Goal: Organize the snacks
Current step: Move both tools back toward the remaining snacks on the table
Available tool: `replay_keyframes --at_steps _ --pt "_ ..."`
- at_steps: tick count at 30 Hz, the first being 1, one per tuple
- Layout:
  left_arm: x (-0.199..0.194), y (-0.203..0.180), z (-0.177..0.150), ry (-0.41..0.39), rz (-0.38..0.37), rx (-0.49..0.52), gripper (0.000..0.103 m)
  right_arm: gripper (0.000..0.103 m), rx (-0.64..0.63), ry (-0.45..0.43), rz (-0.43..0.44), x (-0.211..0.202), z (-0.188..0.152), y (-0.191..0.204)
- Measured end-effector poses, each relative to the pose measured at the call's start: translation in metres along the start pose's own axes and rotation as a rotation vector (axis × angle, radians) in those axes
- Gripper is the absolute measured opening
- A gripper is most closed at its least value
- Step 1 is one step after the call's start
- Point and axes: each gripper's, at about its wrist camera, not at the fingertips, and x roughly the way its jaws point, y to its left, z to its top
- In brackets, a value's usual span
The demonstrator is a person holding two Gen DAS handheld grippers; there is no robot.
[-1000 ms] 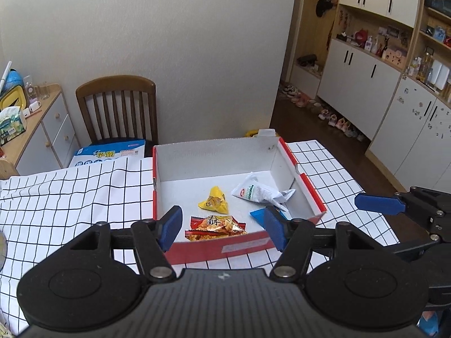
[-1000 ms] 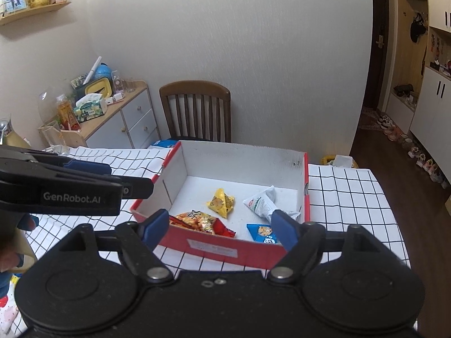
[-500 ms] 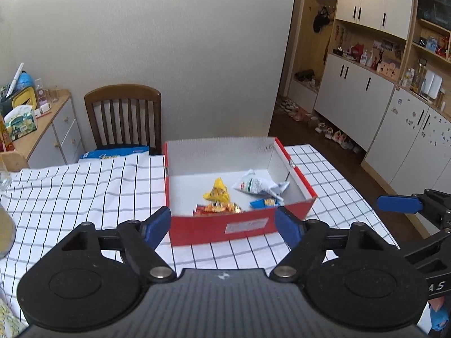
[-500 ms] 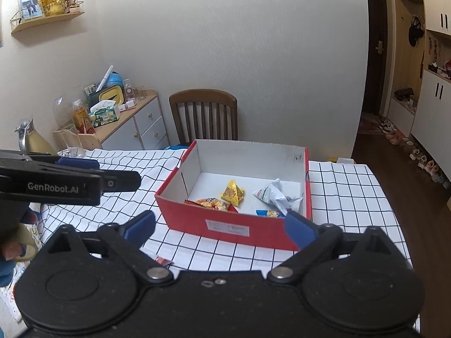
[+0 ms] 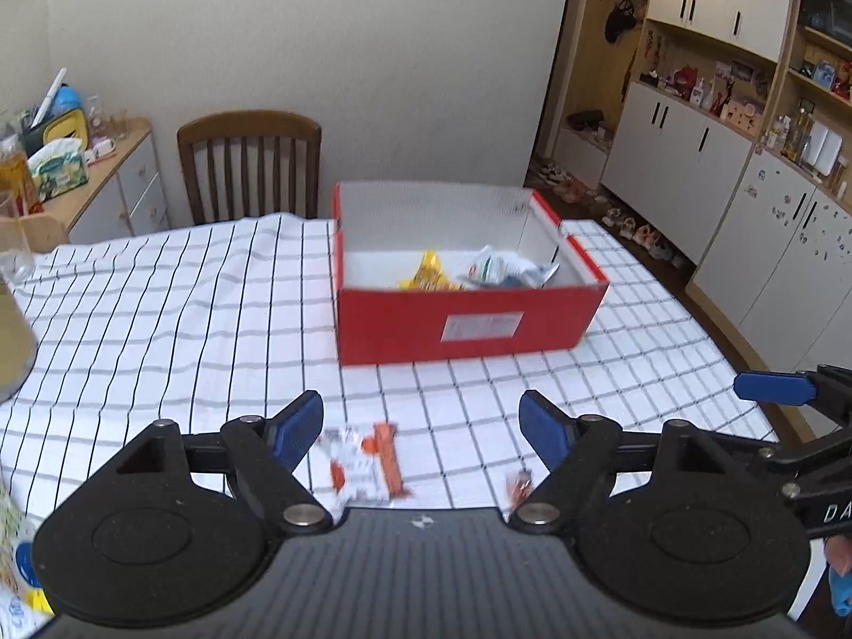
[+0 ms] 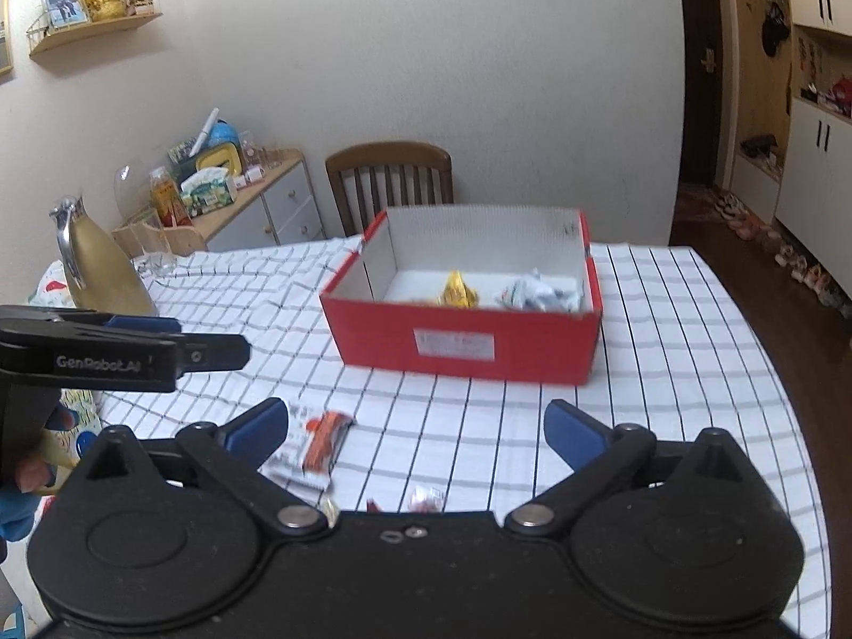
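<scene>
- My left gripper (image 5: 420, 428) hangs low over the near edge of the table, jaws apart and empty; it widened within this last second, though not in the last half of it.
- My right gripper (image 6: 415, 428) sits just beside it on the right, jaws spread as wide as they go, nothing between them either.
- Both point down at the loose snacks, I judge to take one each.
- An orange-and-white packet (image 5: 367, 460) lies flat on the checked tablecloth (image 5: 160, 319), just ahead of my left gripper's left pad.
- A small red wrapper (image 5: 519, 482) lies near its right pad; the blur hides what it is.
- Further off stands the red box (image 5: 468, 319), open-topped so snacks drop straight in.
- Inside it already lie a yellow packet (image 5: 428, 271) and a white packet (image 5: 495, 269), near the right wall.
</scene>
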Motion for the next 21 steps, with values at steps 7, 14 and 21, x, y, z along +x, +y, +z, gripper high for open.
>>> replay_keyframes --at_steps 7,14,21 --pt "0.007 0.003 -0.032 0.051 0.012 -0.007 0.081 0.103 0.015 0.066 -0.032 0.004 -0.032 -0.001" --pt "0.023 0.000 -0.061 0.112 0.002 -0.008 0.081 0.103 0.065 0.114 -0.037 0.011 -0.049 -0.004" --pt "0.046 -0.006 -0.086 0.162 0.011 0.011 0.081 0.102 0.131 0.180 -0.032 0.025 -0.066 -0.009"
